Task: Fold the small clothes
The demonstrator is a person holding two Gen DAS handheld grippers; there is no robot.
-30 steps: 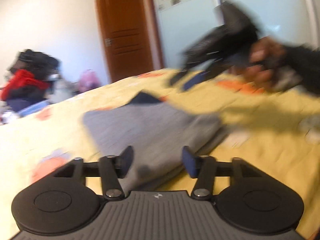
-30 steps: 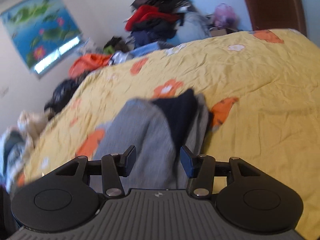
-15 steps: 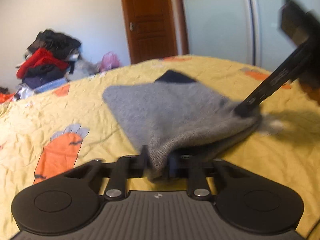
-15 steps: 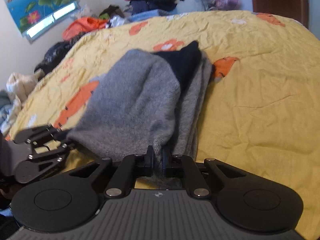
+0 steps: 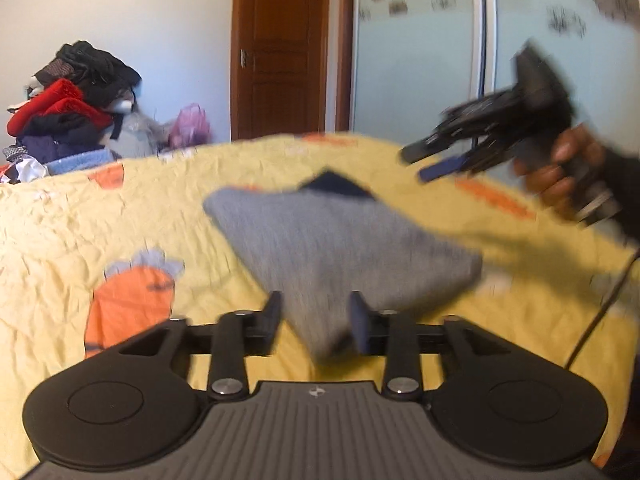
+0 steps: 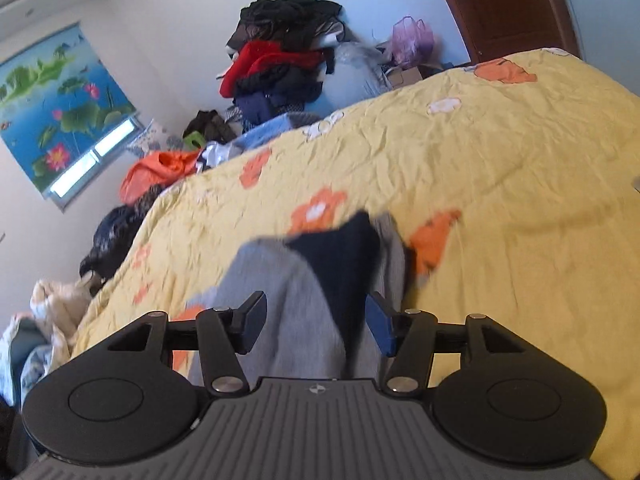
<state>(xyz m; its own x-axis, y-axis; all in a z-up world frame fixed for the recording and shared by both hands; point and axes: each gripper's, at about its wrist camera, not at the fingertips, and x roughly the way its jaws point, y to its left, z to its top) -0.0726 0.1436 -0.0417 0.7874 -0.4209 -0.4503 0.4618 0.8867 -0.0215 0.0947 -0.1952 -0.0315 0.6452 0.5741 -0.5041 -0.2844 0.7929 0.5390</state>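
The right gripper (image 6: pixel 316 322) hangs with its jaws spread wide above a grey garment (image 6: pixel 292 292) with a dark navy part, lying on the yellow flowered bedspread (image 6: pixel 500 184). A heap of clothes (image 6: pixel 280 52) stands far off against the wall, a lotus picture (image 6: pixel 56 108) to its left.

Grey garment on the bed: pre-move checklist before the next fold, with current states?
1. Left hand-held gripper released: ok, jaws apart, nothing clamped.
2. Right hand-held gripper released: ok, jaws apart; the left view shows it lifted clear of the cloth.
3. Grey garment resting on the yellow bedspread: ok, it lies folded with a dark navy part showing at its far end.
4. Fold edges aligned: cannot tell, both views are motion-blurred.
5. Space around the garment: ok, bare bedspread on all visible sides; the clothes pile sits off the bed.
6. Cable near the right hand clear of the cloth: ok.
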